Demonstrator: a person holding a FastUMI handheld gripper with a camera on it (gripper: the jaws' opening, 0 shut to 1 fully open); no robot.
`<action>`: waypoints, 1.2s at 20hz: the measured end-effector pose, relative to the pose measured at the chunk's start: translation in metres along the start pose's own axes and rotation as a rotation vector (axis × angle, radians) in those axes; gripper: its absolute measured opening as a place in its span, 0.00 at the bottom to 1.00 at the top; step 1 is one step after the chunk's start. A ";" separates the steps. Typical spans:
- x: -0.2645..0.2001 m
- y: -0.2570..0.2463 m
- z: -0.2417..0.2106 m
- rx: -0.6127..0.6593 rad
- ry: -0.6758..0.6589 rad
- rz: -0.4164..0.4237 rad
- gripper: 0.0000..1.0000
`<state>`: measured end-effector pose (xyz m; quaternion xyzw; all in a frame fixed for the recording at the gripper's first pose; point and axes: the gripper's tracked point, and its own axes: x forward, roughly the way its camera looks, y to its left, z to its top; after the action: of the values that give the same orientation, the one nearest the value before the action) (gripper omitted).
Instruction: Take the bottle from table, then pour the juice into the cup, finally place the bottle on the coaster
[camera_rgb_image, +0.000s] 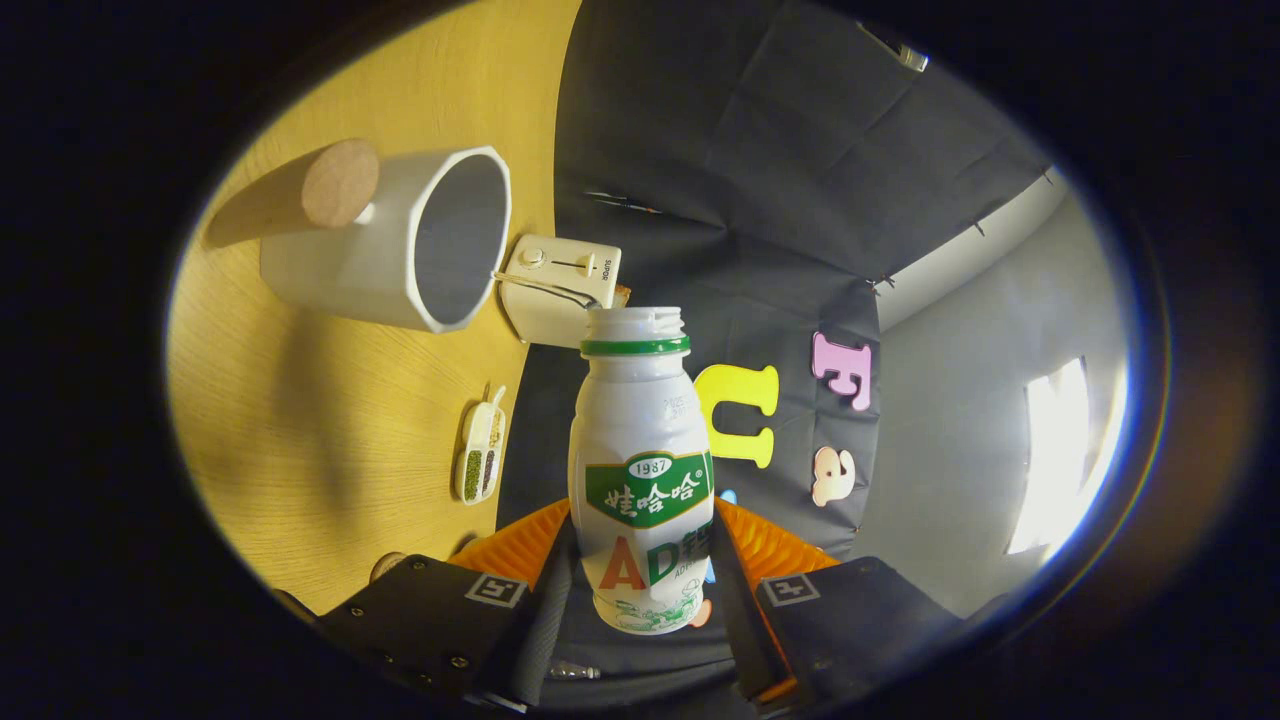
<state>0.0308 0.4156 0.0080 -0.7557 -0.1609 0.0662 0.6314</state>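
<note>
My gripper (645, 560) is shut on a white plastic bottle (640, 440) with a green label and a green neck ring, one finger pressing on each side of its lower body. The bottle has no cap and its open mouth (634, 322) points away from me. The whole scene is rolled sideways, so the bottle lies roughly level above the wooden table (300, 450). A white angular cup (340, 260) with a round wooden handle (335, 185) stands on the table, off to one side of the bottle's mouth, with its dark opening showing. No liquid is visible leaving the bottle.
Beyond the bottle's mouth stands a white toaster (555, 290) at the table's far edge against the black cloth wall. A small white dish of green beans (480, 455) lies on the table beside the bottle. A small round brown thing (385, 565) peeks out by one finger.
</note>
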 end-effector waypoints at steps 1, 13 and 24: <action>0.001 0.000 0.000 -0.001 0.000 0.000 0.70; 0.000 -0.004 0.002 -0.064 -0.016 -0.020 0.71; 0.000 -0.007 0.005 -0.121 -0.038 -0.042 0.70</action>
<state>0.0285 0.4215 0.0143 -0.7875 -0.1923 0.0574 0.5827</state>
